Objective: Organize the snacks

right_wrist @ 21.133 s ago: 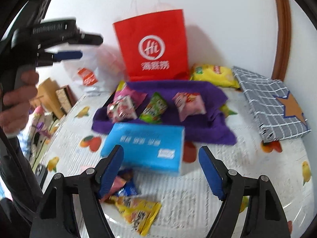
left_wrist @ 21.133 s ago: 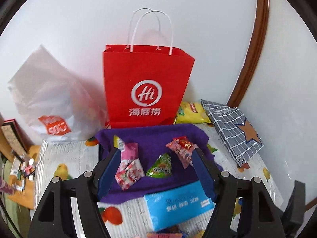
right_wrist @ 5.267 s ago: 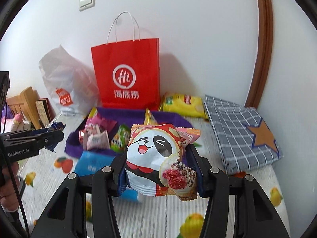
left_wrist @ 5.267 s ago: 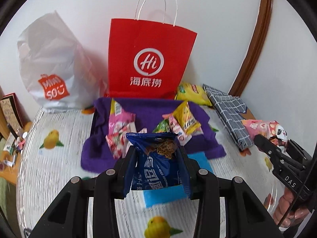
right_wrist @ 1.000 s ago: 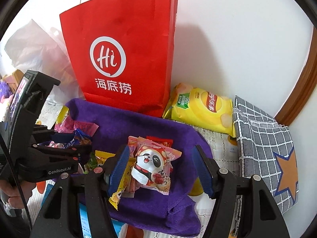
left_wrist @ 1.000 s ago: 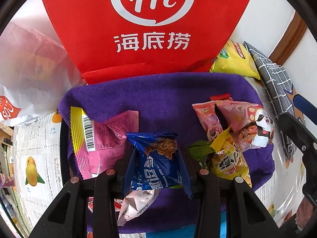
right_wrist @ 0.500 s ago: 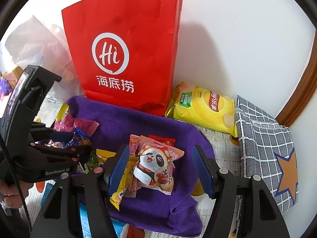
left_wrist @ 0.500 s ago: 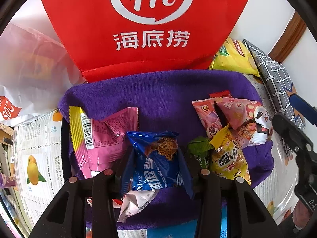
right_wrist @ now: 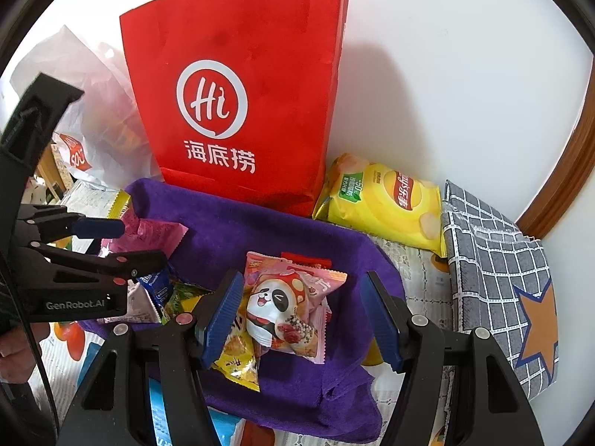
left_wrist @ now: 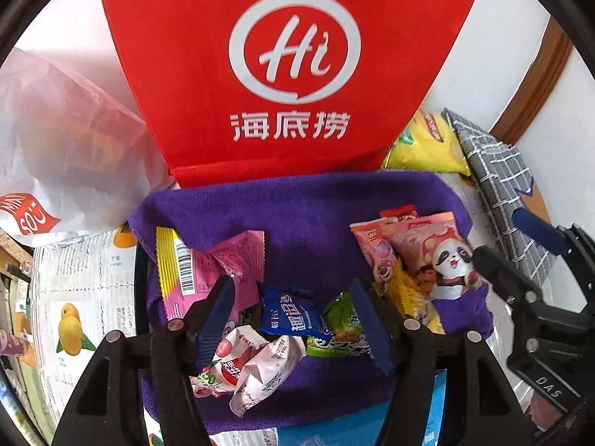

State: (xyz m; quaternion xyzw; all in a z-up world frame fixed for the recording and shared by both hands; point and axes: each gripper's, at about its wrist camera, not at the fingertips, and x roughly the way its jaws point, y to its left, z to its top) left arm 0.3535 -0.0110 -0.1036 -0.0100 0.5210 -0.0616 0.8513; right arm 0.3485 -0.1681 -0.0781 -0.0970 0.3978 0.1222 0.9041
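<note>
Now that the left gripper (left_wrist: 293,310) has just been opening its jaws, the blue chocolate-chip snack pack (left_wrist: 292,317) is loose: a second ago the pads were clamped on it, and now it lies free between them on the purple towel (left_wrist: 305,215) with the other packets. So that drop-off looks done. It's lying flat-ish, long axis running from upper left to lower right in the left wrist view, and I can't tell which end is the top. The right gripper (right_wrist: 303,314) hangs released too, nothing in it, the panda snack bag (right_wrist: 286,308) resting under it on the towel, panda face upright, long axis running away toward the red Hi paper bag (right_wrist: 238,104).
</note>
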